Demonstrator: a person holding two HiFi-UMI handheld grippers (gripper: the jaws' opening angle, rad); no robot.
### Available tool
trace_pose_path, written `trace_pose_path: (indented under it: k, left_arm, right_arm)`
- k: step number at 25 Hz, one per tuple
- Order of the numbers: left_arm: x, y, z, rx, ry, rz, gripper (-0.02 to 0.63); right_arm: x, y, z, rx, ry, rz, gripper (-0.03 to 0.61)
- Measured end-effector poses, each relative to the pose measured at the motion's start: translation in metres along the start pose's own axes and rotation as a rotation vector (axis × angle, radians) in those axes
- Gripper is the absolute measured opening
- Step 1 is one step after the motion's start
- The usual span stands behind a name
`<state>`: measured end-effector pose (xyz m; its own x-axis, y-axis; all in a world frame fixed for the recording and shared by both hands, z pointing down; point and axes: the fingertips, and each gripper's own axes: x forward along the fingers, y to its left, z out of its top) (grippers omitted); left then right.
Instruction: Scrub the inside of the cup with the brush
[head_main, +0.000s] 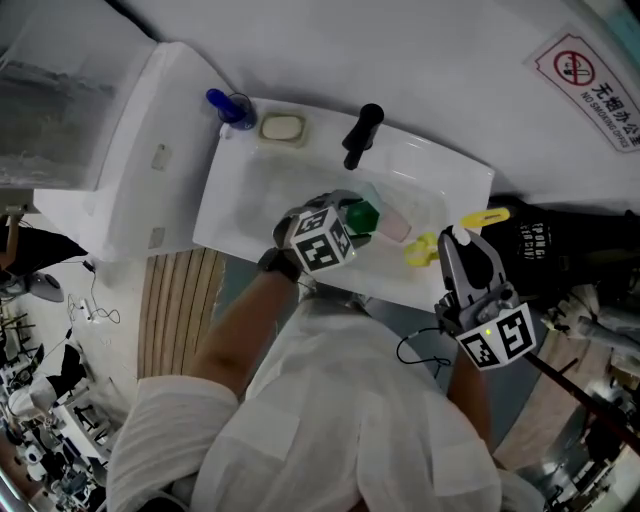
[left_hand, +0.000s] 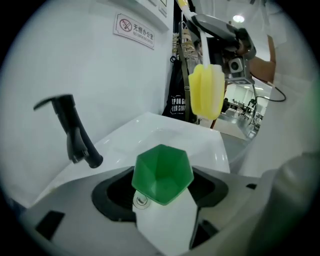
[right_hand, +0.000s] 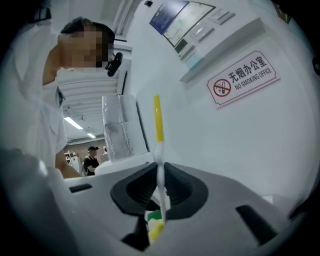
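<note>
Red-ringed white wall sign (right_hand: 243, 79) reads "无烟办公室 NO SMOKING OFFICE". Left gripper (left_hand: 161, 195) clamped on the green hexagonal plastic cup (left_hand: 162, 170), held above the white sink basin (head_main: 245, 195). Right gripper (right_hand: 160, 187) pinches the thin handle of the yellow-and-white brush (right_hand: 158, 120); brush head near the cup, not touching.

The cup (left_hand: 162, 175) is shown green at the rim and inside, with white below. The brush (right_hand: 159, 150) is seen with a yellow head — its handle white near the jaws and yellow further out. The sink (head_main: 250, 200) is white and the tap (head_main: 361, 135) black. Black-and-white square markers are borne on the cubes of the left gripper (head_main: 352, 218) and the right gripper (head_main: 458, 240), both grey-bodied. A white sign (head_main: 590, 85) is marked with a red ring and bar — black lettering is set beside it.
</note>
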<state>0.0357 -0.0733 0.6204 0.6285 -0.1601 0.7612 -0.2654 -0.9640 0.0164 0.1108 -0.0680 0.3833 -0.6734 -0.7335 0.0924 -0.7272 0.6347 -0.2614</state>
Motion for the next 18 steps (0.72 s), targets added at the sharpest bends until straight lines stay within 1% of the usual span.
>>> trace_pose_path:
  k: [4,12,15,18]
  left_arm:
    - [-0.032,-0.004,0.032,0.036,0.006,0.004,0.304]
    - [-0.08,-0.008,0.076,0.048,-0.006,0.018,0.304]
    - [-0.092,-0.01,0.086,0.033,0.002,0.019,0.304]
    - [-0.104,-0.01,0.097,0.019,-0.006,0.017,0.304]
  right_arm:
    - [0.013,0.018,0.036,-0.036,-0.074,0.054,0.041]
    - [0.028,0.06,0.102,-0.101,-0.198,0.173,0.04]
    - [0.035,0.075,0.11,-0.12,-0.208,0.216,0.041]
    - [0.042,0.086,0.104,-0.124,-0.196,0.25,0.04]
